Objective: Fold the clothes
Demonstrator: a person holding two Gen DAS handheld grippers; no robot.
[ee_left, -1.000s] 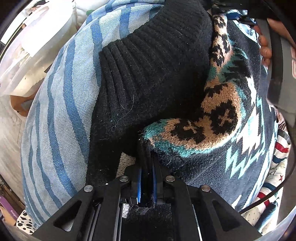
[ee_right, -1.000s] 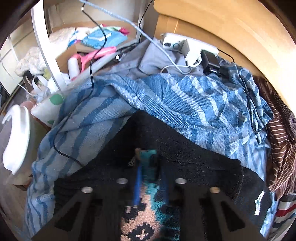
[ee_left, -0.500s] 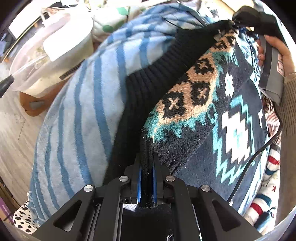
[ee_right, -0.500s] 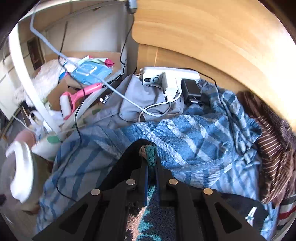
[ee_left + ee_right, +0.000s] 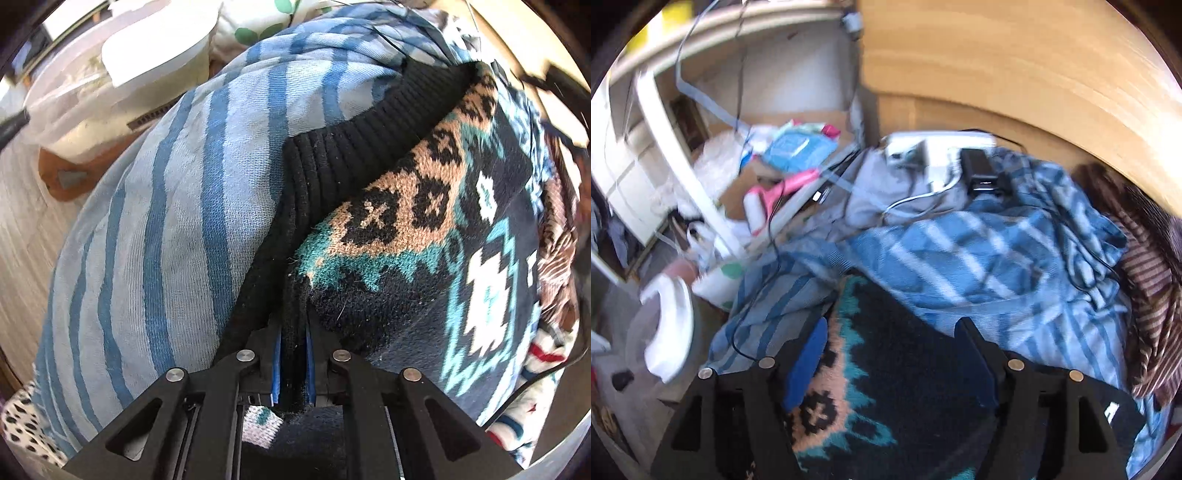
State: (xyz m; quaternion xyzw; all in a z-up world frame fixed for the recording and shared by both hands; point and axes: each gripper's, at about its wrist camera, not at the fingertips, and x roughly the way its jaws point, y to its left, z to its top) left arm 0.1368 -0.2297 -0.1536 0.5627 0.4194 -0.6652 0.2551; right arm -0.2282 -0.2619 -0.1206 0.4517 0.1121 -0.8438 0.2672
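Observation:
A knitted sweater [image 5: 406, 206], black with tan, teal and white patterns, lies on a blue striped blanket [image 5: 166, 221]. My left gripper [image 5: 293, 332] holds the sweater's black ribbed edge between its blue pads; its jaws are starting to open, but the fabric still fills the gap. In the right wrist view my right gripper [image 5: 890, 332] hangs above the sweater [image 5: 905, 387]. Its jaws are opening wide, and the fabric lies below them, untouched by the pads.
A white lidded plastic tub [image 5: 110, 74] stands left of the bed. A power strip with chargers and cables [image 5: 938, 155] lies at the far end of the blanket [image 5: 960, 251], under a wooden headboard [image 5: 1015, 74]. A brown striped garment [image 5: 1152, 288] is heaped at the right.
The right gripper let go of the sweater's edge, opened wide and lifted away. The left gripper kept its hold and shifted, and the patterned side now lies spread over the black rib.

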